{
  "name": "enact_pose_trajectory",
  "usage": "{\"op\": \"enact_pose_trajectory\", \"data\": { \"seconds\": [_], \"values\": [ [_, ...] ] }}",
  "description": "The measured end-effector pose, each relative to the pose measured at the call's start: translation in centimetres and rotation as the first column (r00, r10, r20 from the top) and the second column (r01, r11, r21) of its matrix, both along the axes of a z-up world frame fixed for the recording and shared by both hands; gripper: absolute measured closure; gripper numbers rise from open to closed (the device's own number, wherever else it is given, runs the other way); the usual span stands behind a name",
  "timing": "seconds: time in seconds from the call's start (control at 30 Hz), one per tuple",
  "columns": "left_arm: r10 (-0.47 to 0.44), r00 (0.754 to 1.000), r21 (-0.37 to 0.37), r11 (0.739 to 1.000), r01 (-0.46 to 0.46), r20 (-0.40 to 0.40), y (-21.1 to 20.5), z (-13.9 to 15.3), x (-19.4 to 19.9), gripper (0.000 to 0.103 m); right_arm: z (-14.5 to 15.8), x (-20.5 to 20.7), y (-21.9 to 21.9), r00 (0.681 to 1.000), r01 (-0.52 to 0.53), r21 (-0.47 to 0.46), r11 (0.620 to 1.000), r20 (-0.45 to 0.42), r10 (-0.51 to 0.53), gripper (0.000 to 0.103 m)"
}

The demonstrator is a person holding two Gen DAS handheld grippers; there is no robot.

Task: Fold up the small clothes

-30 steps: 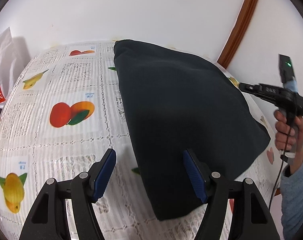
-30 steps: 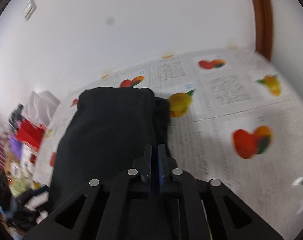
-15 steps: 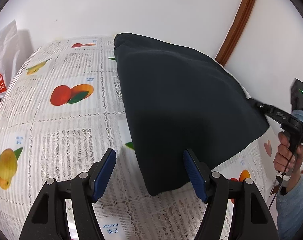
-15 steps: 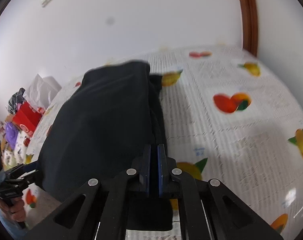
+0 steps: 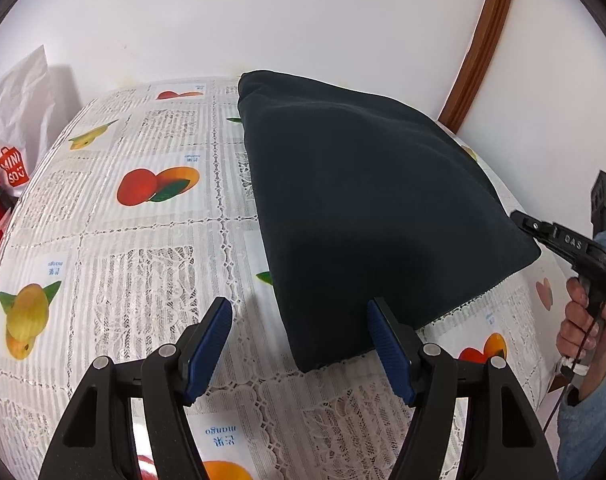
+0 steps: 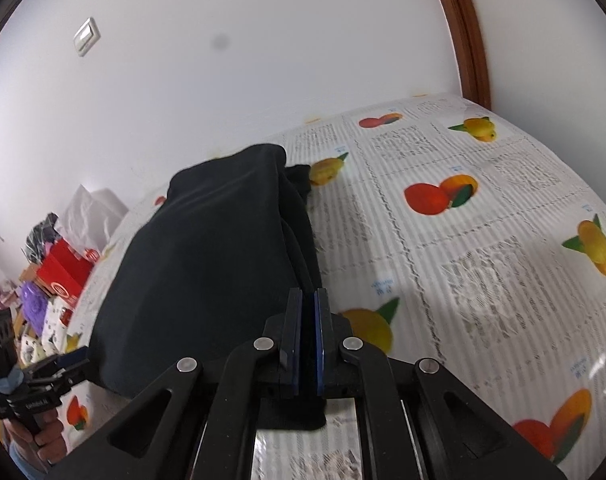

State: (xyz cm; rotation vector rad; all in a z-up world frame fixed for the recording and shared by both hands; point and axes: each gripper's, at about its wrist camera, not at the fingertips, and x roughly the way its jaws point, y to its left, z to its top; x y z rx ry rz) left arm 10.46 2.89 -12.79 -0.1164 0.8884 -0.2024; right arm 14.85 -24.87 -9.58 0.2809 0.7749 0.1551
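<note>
A dark navy garment (image 5: 367,208) lies folded on the fruit-print tablecloth (image 5: 143,248). My left gripper (image 5: 301,346) is open and empty, hovering just in front of the garment's near corner. My right gripper (image 6: 307,312) is shut on the garment's near right edge (image 6: 299,264) and holds that edge just above the table. It also shows in the left wrist view (image 5: 523,226) at the cloth's right corner. The garment (image 6: 207,264) stretches away to the left in the right wrist view. The left gripper (image 6: 69,358) shows there at the lower left.
A white wall and a brown door frame (image 5: 479,44) stand behind the table. A white paper bag and a red Miniso bag (image 5: 11,168) sit off the table's left side. Boxes and clutter (image 6: 59,276) lie beyond the far edge in the right wrist view.
My right gripper has pulled the garment's edge across, shifting the cloth over the table. My left gripper stayed open and drew back slightly from the cloth's near corner.
</note>
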Motion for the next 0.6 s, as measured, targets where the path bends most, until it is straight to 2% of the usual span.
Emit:
{"op": "enact_pose_trajectory", "data": {
  "seconds": [0.13, 0.2, 0.27, 0.37, 0.47, 0.6],
  "values": [
    [-0.006, 1.000, 0.022, 1.000, 0.006, 0.002, -0.1, 0.1, -0.8, 0.035, 0.7, -2.1, -0.1, 1.000, 0.023, -0.100, 0.995, 0.016, -0.022, 0.095],
    [-0.015, 1.000, 0.037, 0.999, 0.014, 0.006, 0.0, 0.2, -1.6, 0.035, 0.9, -3.3, -0.2, 1.000, 0.005, -0.145, 0.989, 0.005, -0.004, 0.086],
    [-0.014, 1.000, 0.059, 0.998, 0.014, 0.006, 0.1, 0.1, -2.4, 0.035, 1.1, -4.2, -0.3, 1.000, -0.005, -0.177, 0.984, -0.003, 0.005, 0.070],
    [-0.023, 1.000, 0.066, 0.998, 0.023, -0.001, 0.4, -0.3, -3.7, 0.036, 1.1, -5.6, -0.2, 0.999, -0.038, -0.214, 0.976, -0.017, 0.036, 0.065],
    [-0.017, 1.000, 0.059, 0.998, 0.018, -0.013, 0.4, -0.9, -3.9, 0.037, 0.1, -6.1, 0.6, 0.995, -0.097, -0.207, 0.973, -0.053, 0.088, 0.063],
    [-0.007, 1.000, 0.029, 1.000, 0.008, -0.015, 0.2, -1.5, -3.4, 0.039, -1.4, -5.7, 2.3, 0.992, -0.119, -0.193, 0.974, -0.060, 0.109, 0.063]
  ]
}}
